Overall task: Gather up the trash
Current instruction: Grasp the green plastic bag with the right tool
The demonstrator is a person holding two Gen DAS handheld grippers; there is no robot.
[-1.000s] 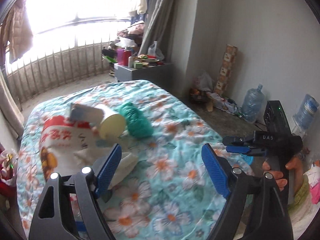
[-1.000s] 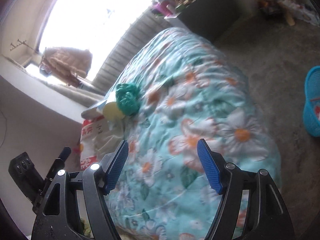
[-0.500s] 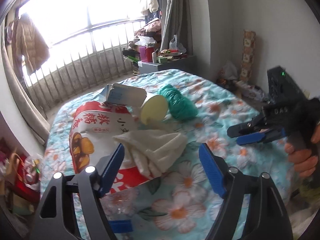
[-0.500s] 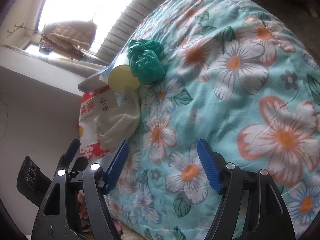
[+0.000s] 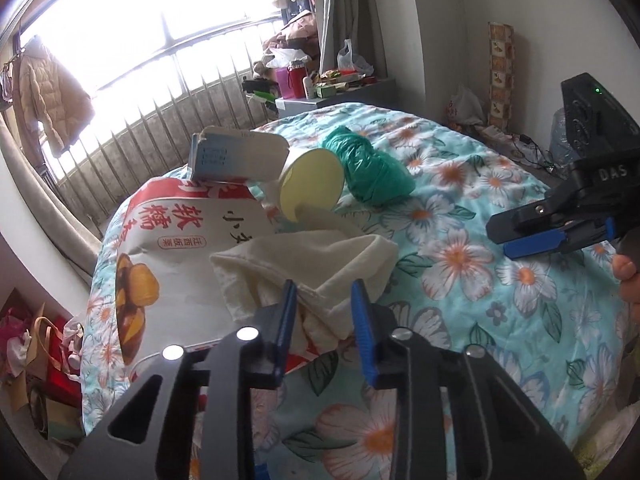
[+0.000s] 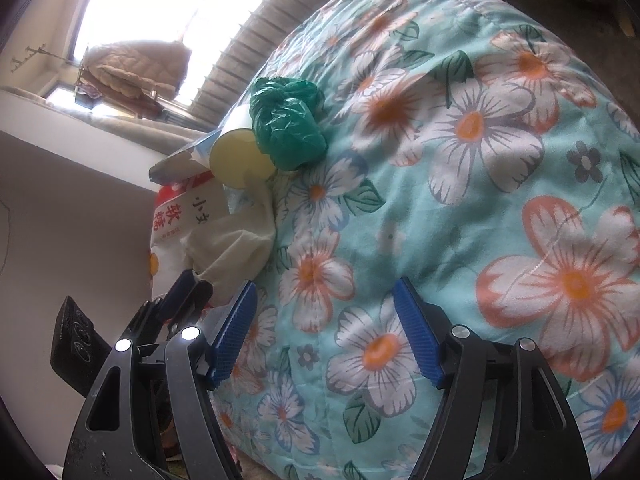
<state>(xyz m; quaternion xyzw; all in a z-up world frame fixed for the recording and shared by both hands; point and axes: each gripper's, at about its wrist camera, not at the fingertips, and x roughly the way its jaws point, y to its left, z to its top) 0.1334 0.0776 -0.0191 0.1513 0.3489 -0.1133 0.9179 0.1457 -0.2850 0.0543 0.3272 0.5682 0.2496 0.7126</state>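
Left tongs (image 5: 324,312): clenched on near hem of cream cloth (image 5: 312,264).
Right tongs (image 6: 324,324): released, over bare quilt (image 6: 500,128), well apart from the pile.
Cloth: on snack bag (image 5: 168,256), quilt's left edge; long axis runs away toward cup (image 5: 310,184).
Nearer: left.

The bed cover (image 6: 480,160) was turquoise with white and orange flowers. The crumpled plastic bag (image 5: 370,172) was green, the cup (image 5: 312,184) pale yellow, the cloth (image 5: 320,268) cream, the snack bag (image 5: 172,248) white with red lettering, and the gripper pads (image 6: 416,332) blue.
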